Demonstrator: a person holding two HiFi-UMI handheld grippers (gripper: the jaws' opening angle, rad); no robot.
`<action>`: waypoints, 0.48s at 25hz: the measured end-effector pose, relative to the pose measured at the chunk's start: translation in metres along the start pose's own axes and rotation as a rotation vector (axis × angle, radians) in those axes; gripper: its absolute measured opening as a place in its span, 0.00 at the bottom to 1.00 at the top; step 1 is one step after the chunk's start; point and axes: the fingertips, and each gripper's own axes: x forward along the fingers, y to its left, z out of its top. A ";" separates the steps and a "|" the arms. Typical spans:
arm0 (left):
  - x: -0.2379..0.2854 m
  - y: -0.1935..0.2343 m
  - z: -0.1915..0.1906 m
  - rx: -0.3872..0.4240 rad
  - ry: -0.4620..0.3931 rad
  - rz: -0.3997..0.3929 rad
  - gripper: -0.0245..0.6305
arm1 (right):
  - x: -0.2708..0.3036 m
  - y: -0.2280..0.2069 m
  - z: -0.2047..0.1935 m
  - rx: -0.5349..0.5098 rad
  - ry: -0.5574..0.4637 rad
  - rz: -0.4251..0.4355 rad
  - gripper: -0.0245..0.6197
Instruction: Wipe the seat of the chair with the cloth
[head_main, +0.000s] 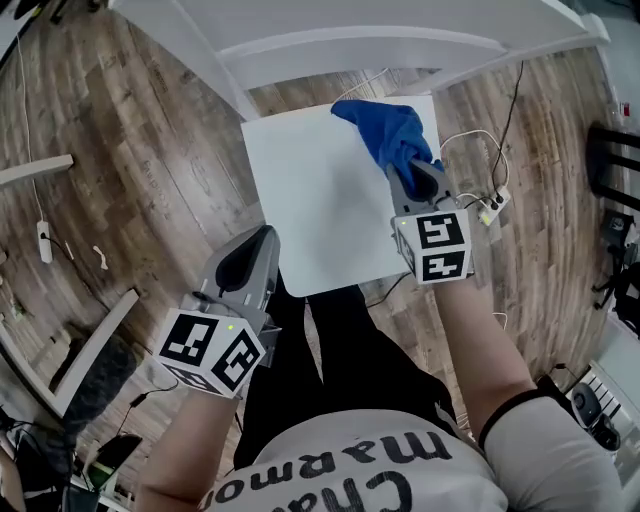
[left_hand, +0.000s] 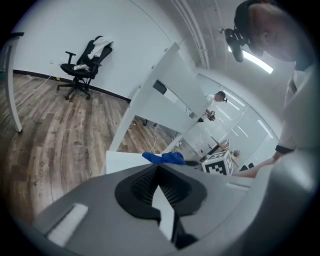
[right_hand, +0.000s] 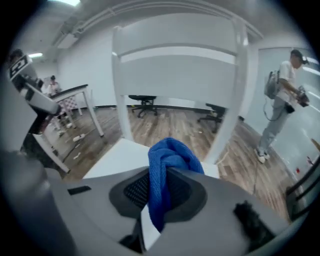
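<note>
**Right gripper clamps cloth on seat's far right**

Your left gripper (head_main: 252, 258) has its jaws closed on nothing and sits at the near-left edge of the white chair seat (head_main: 315, 205). The blue cloth (head_main: 388, 132) lies on the seat's far right corner by the backrest (head_main: 350, 45). Your right gripper (head_main: 420, 180) is pinched onto it.

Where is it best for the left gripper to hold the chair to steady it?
Probably the near left edge of the seat, coming from the left: it is a flat slab, bare there, with the left gripper beside it. The cloth, in the right gripper, is far right.
</note>
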 end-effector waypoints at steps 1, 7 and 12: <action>-0.007 0.005 0.000 -0.005 -0.005 0.006 0.05 | 0.003 0.032 0.004 -0.041 -0.004 0.077 0.12; -0.057 0.049 -0.005 -0.055 -0.039 0.065 0.05 | 0.034 0.195 0.007 -0.344 0.070 0.409 0.12; -0.094 0.083 -0.016 -0.087 -0.059 0.078 0.05 | 0.058 0.243 -0.005 -0.353 0.174 0.414 0.12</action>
